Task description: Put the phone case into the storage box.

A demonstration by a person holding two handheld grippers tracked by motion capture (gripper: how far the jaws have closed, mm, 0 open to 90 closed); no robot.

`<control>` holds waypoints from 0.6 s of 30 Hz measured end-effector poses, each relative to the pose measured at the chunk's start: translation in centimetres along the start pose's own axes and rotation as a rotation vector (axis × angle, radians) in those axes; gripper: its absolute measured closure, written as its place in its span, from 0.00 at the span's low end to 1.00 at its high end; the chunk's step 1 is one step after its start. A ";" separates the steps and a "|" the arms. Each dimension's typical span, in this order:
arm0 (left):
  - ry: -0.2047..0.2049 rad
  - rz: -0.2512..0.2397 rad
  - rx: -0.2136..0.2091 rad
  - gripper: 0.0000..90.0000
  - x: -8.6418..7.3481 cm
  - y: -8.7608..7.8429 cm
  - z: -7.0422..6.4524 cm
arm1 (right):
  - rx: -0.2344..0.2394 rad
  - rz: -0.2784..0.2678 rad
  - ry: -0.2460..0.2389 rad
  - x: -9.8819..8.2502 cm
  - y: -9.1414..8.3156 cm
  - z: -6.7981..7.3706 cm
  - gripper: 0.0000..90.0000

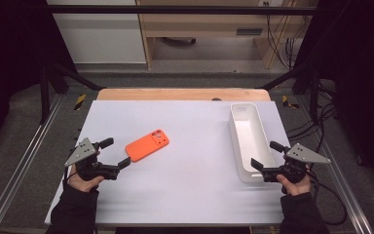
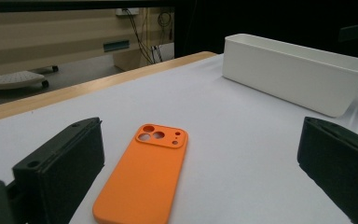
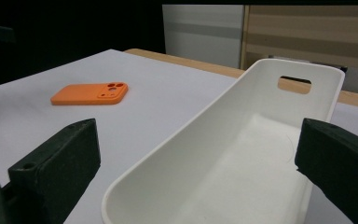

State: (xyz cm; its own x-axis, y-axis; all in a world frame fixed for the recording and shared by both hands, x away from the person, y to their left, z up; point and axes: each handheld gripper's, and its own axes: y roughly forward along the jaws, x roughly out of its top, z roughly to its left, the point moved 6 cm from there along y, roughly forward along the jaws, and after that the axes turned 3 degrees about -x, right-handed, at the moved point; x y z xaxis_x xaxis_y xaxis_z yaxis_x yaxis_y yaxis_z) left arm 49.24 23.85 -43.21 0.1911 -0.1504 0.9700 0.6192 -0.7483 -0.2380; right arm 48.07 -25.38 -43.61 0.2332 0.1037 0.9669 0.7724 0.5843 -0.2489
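The orange phone case [image 1: 147, 145] lies flat on the white surface [image 1: 185, 185], camera cutouts up, well to the left of the long white bin [image 1: 249, 141]. The left tool [image 1: 115, 153] sits just beside the case's near end, jaws wide and holding nothing. The right tool [image 1: 267, 155] hovers at the bin's near end, jaws also wide, gripping nothing.

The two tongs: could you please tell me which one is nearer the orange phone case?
The left tongs; the orange plastic phone case lies just ahead of them.
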 end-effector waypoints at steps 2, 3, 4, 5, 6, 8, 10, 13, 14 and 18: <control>0.001 0.002 -0.002 0.00 0.0 0.0 0.0 | 0.002 0.001 0.001 0.0 0.0 0.0 0.00; 0.001 0.004 -0.002 0.00 0.0 0.0 0.0 | 0.000 -0.001 0.000 0.0 0.0 0.0 0.00; 0.002 0.005 -0.001 0.00 0.0 0.1 0.0 | -0.001 -0.002 -0.001 0.0 0.0 0.0 0.00; 0.002 0.005 -0.001 0.00 0.0 0.1 0.0 | 0.002 0.000 0.000 0.0 -0.1 0.0 0.00; 0.001 0.006 -0.003 0.00 0.0 0.1 -0.1 | 0.003 -0.003 -0.002 0.0 -0.1 0.0 0.00; 0.002 0.005 -0.007 0.00 0.0 0.1 -0.1 | 0.005 -0.004 -0.001 0.0 -0.1 0.0 0.00; 0.005 0.009 -0.006 0.00 0.0 0.1 -0.2 | 0.002 -0.003 -0.004 0.0 0.0 0.0 0.00; 0.007 0.013 -0.009 0.00 0.0 0.3 -0.3 | 0.006 0.007 -0.010 -0.1 0.1 0.1 0.00; 0.007 0.016 -0.011 0.00 0.0 0.3 -0.4 | 0.006 0.008 -0.010 -0.1 0.1 0.1 0.00; 0.011 0.025 -0.017 0.00 0.2 0.6 -0.6 | 0.007 0.012 -0.014 -0.2 0.2 0.2 0.00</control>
State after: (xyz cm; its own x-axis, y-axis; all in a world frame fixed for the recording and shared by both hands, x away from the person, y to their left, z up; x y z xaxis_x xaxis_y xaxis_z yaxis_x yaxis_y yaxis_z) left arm 49.17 22.98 -43.16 0.1980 -0.1764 0.9642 0.6011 -0.7551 -0.2616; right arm 48.10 -25.15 -43.82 0.2338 0.1220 0.9646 0.7657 0.5883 -0.2600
